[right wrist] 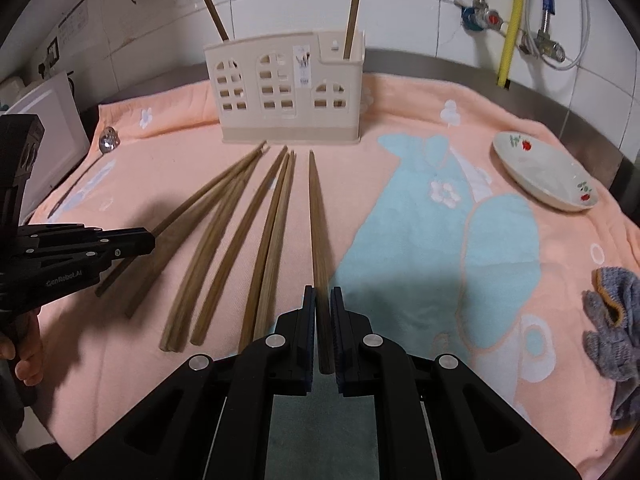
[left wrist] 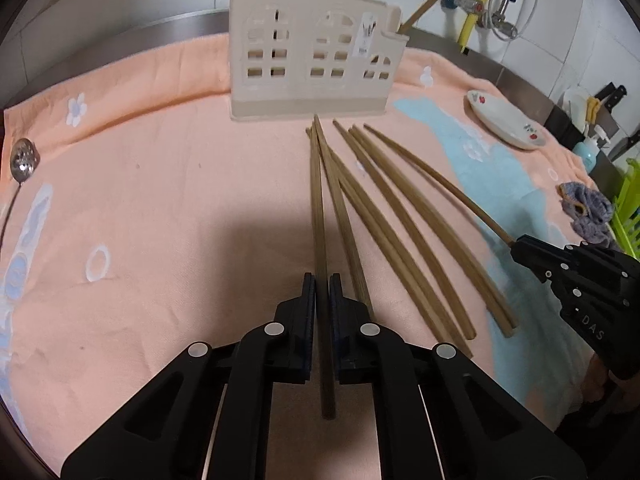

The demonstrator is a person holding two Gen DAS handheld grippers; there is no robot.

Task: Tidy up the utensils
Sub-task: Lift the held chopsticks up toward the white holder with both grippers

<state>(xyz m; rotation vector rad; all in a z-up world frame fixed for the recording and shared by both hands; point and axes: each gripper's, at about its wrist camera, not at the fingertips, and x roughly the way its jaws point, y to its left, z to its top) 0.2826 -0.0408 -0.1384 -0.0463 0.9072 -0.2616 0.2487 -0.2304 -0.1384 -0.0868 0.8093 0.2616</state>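
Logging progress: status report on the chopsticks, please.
Left gripper shut on one chopstick. Right gripper shut on another chopstick. Two already in utensil holder. Path clear.

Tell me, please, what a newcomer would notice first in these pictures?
A fan of wooden chopsticks lies mid-cloth before a cream house-shaped holder that already has two sticks standing in it. The left gripper and right gripper each pinch one chopstick's end. A flowered dish sits far right.
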